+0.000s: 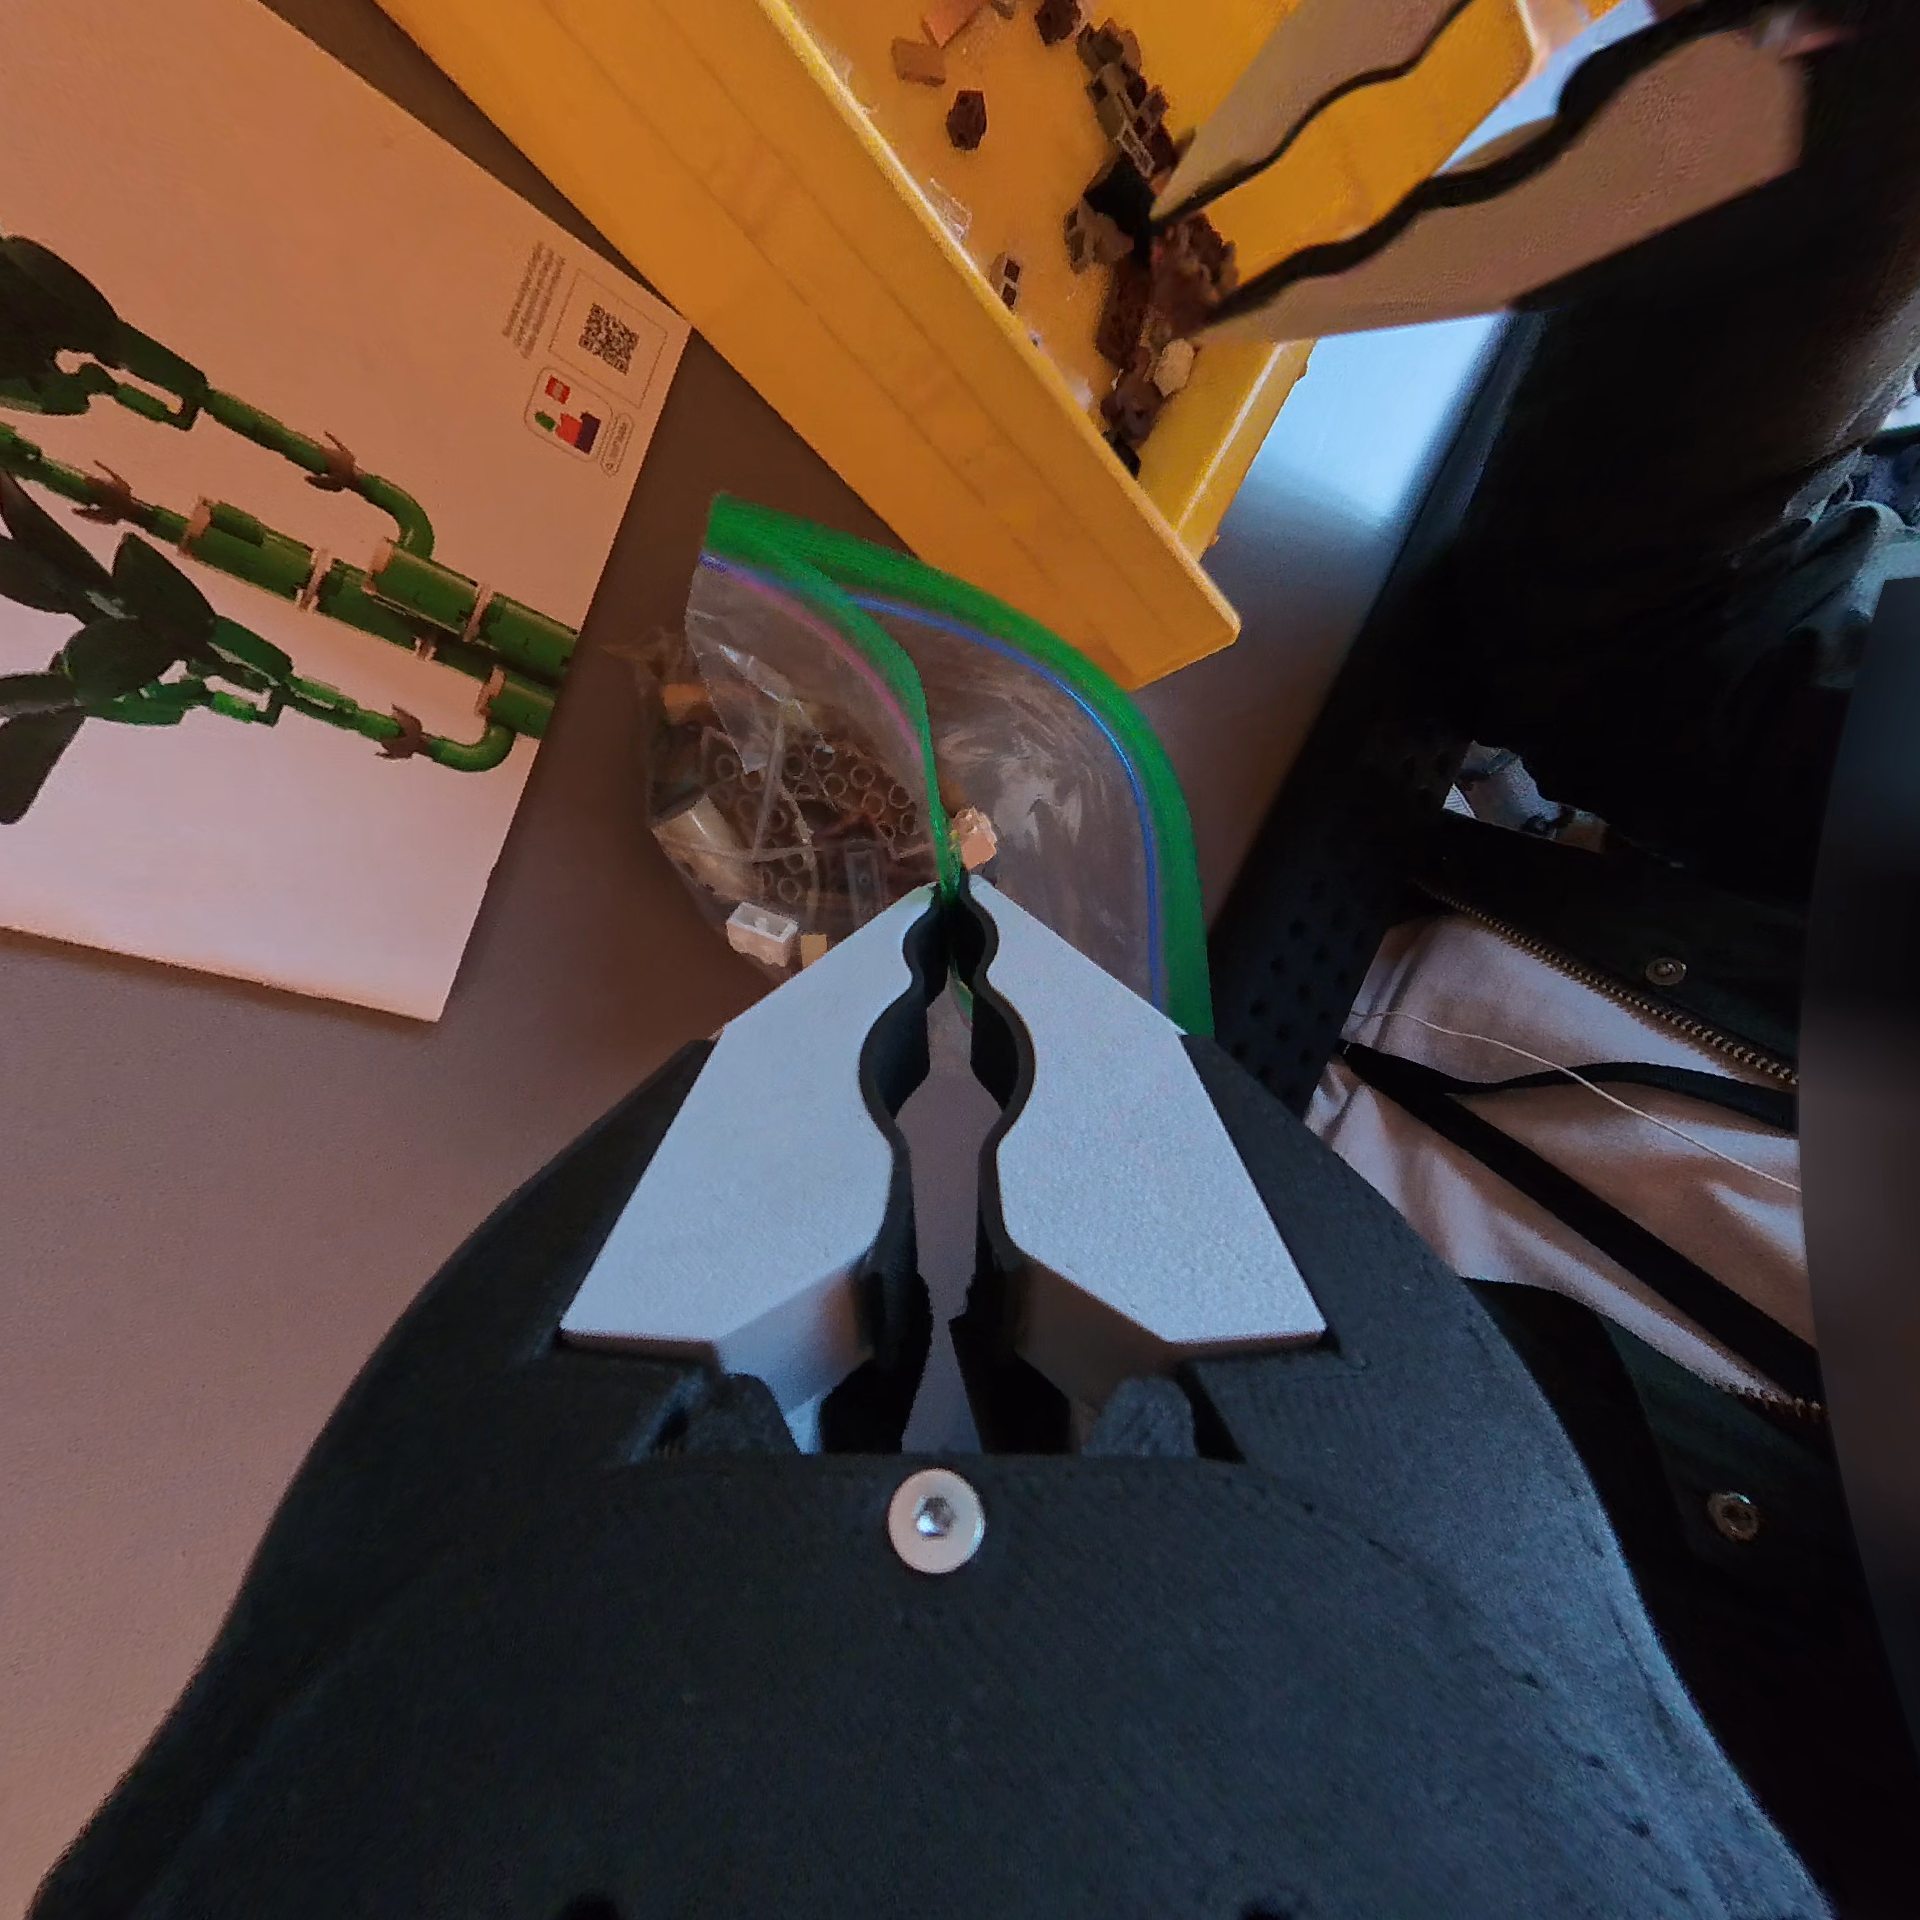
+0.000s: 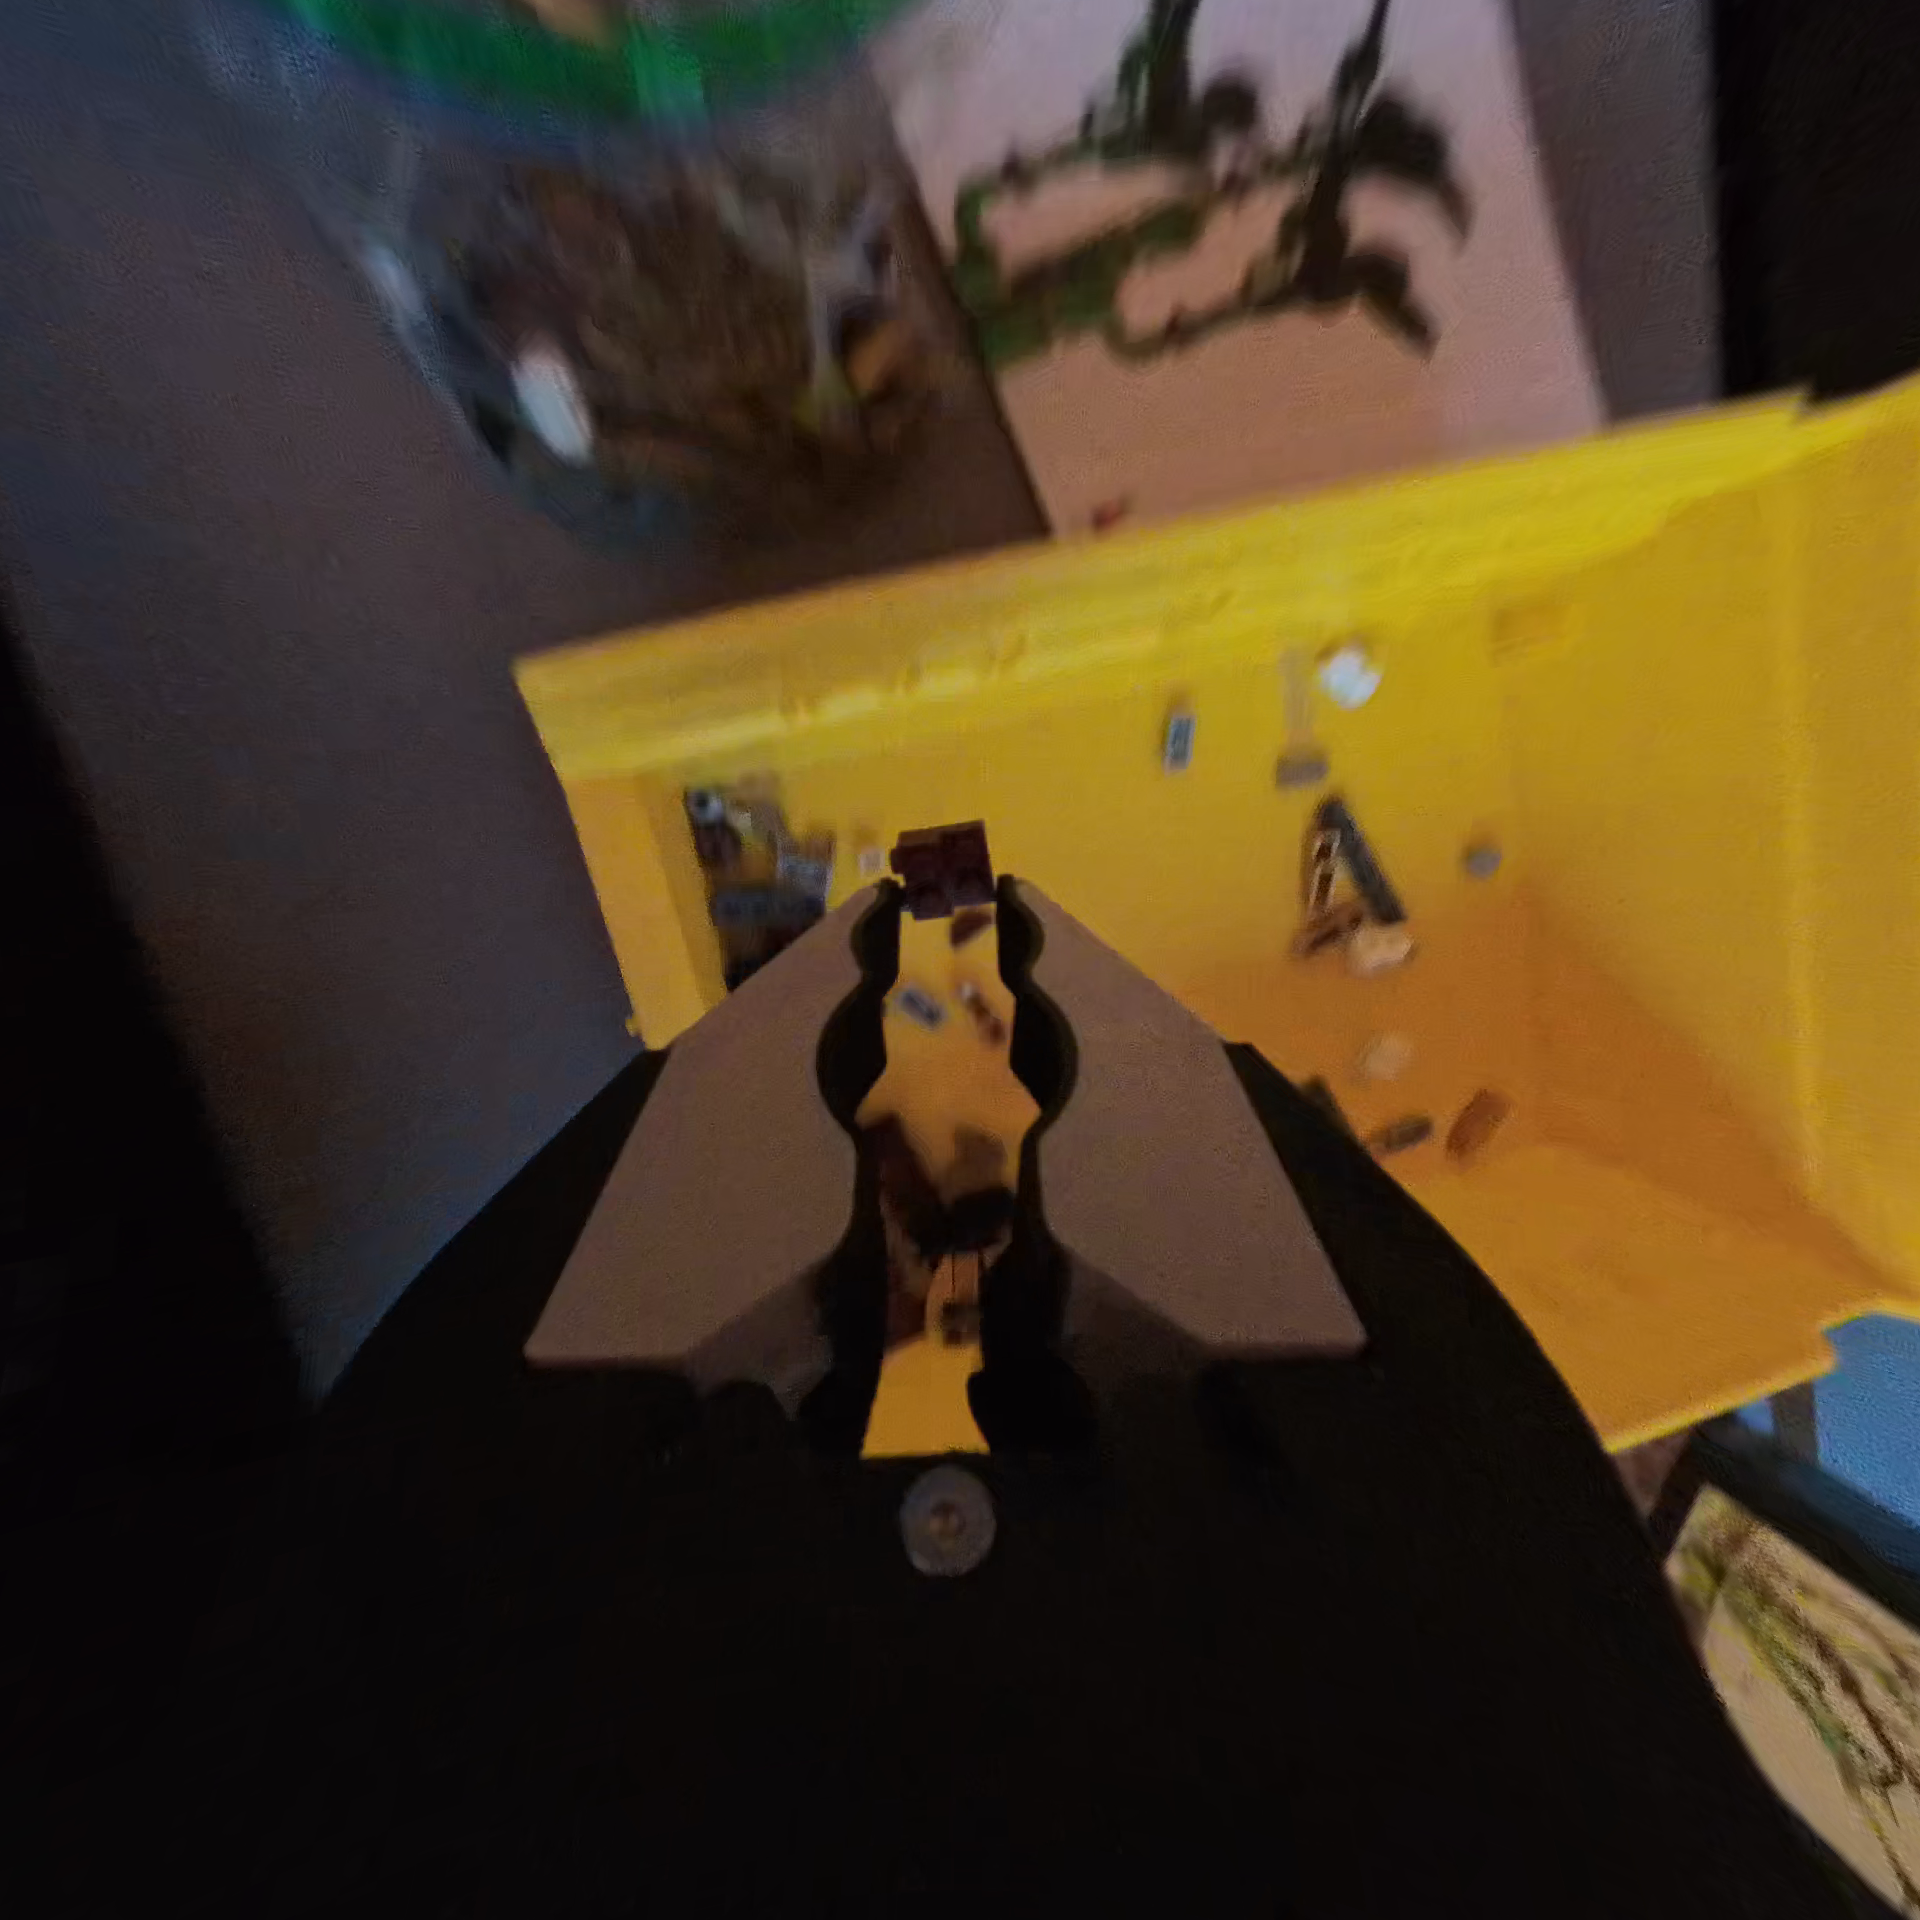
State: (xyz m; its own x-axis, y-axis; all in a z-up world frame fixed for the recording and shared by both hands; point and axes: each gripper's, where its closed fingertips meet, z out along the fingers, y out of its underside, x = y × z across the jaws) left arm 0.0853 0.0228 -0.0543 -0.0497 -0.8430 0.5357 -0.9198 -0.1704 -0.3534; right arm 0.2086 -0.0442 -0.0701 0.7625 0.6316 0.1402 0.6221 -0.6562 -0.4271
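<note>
The left gripper (image 1: 954,902) is pinching the green zip edge of a clear plastic zip bag (image 1: 831,790), its two grey fingers (image 1: 790,1122) pressed together at the tips with only the thin plastic between them. The bag is lying on the dark grey table (image 1: 260,1299) and is holding many small brown and grey building bricks, plus a few white ones near the fingertips. One side of the bag mouth is standing up and curving away from the other side, so the bag is partly open. To the left of the bag, an instruction booklet (image 1: 312,312) with a picture of a green plant stem is lying flat on the table. Behind the bag, a yellow plastic tray (image 1: 935,395) is sitting on the table, with loose brown bricks (image 1: 1132,270) gathered in its corner.

The right gripper (image 2: 945,883) is closed on a small dark red-brown brick (image 2: 940,864), which is sitting right between its fingertips; the gap behind the tips is staying narrow. This gripper is hanging above the inside of the yellow tray (image 2: 1039,644), where small pieces are scattered over the floor. The right wrist view is blurred, so the details of the brick are not clear. In the left wrist view, the right gripper (image 1: 1169,275) is appearing at the top right, reaching into the tray corner.
</note>
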